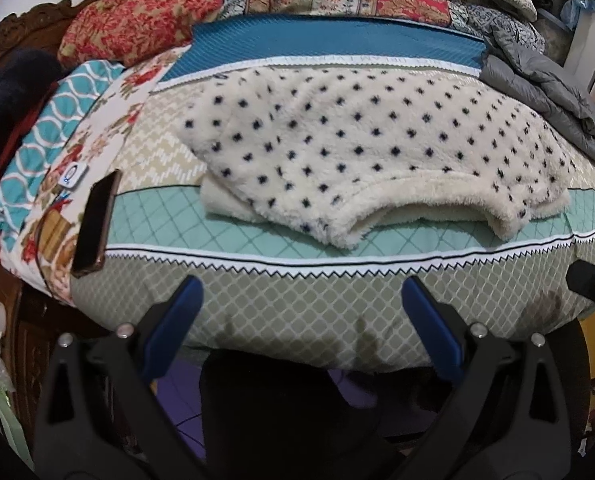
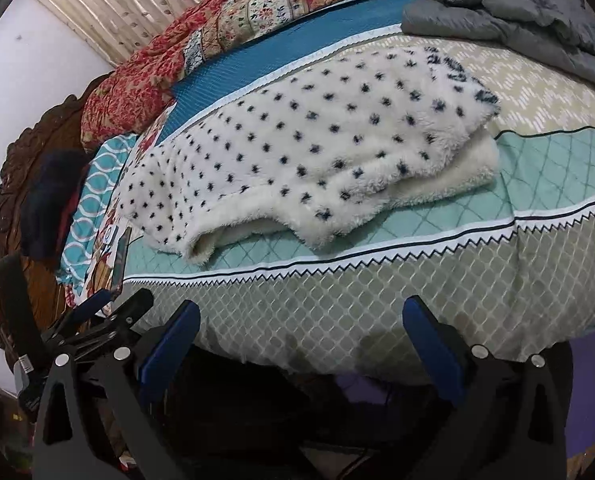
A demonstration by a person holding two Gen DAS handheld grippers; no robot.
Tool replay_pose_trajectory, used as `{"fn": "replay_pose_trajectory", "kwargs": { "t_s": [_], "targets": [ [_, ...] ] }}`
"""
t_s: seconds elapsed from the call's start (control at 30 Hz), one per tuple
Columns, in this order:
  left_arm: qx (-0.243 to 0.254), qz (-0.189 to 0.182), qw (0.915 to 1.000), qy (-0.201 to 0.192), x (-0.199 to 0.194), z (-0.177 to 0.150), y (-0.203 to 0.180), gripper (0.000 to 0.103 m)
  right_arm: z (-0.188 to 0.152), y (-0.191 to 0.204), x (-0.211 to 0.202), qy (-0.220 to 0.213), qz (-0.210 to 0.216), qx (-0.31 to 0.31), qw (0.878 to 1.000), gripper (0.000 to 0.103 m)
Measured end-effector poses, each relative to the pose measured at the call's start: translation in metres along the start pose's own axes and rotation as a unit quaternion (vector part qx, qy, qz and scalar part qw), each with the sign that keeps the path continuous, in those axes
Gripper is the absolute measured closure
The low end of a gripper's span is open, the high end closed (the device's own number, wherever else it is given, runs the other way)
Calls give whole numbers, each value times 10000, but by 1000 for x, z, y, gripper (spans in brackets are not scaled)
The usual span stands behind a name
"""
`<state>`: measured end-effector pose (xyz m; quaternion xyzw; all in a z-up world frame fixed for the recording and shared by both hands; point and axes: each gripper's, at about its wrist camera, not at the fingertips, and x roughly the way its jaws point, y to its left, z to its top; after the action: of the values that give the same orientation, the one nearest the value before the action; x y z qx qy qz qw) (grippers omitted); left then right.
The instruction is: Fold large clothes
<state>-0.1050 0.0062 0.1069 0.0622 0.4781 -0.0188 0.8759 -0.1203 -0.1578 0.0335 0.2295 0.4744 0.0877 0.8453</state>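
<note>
Left tongs: we see the blue pads standing wide, with nothing between them but the bed's front edge below.
Right tongs: also spread wide and empty in their own view; they hover off the bed's near edge, touching no cloth.
Task's thing: a cream fleece garment with dark dots lies on the bed, already doubled over, its near hem on the mint quilted band.
Direction from the tongs: it lies ahead of and above both pairs in the pictures, beyond the zigzag trim, well apart from either set of pads.
Long axis: it runs across the view, along the bed's near edge, so we judge the next fold brings one end over the other.
Nearer hand: we cannot call it; both pairs hang side by side at the same edge, and the garment sits roughly in front of each.
Left wrist view alone: a phone lies on the bed just left of the garment's left end, and we see the rolled near hem head-on.
Right wrist view alone: the garment's right end shows a plain cream under-layer peeping out from under the dotted top layer; the left tongs appear low at the left.
Risk, as we judge it: thick pile may slip unless the pads take both layers.
</note>
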Motion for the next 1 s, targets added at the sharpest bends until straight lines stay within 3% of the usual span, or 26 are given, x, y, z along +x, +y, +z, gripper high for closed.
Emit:
{"fn": "replay_pose_trajectory", "kwargs": {
  "t_s": [0.33,0.53,1.0],
  "targets": [
    [-31,128,9998,-150,-7,3,0,7,-1,1,2,51,26,-92,9999,81],
    [71,19,10000,-56,-5,2,-4,7,-1,-1,6,113,61,-42,9999,81],
    [172,-79,9968,777,27,-11,-12,7,-6,-12,18,340,176,212,9990,81]
  ]
}}
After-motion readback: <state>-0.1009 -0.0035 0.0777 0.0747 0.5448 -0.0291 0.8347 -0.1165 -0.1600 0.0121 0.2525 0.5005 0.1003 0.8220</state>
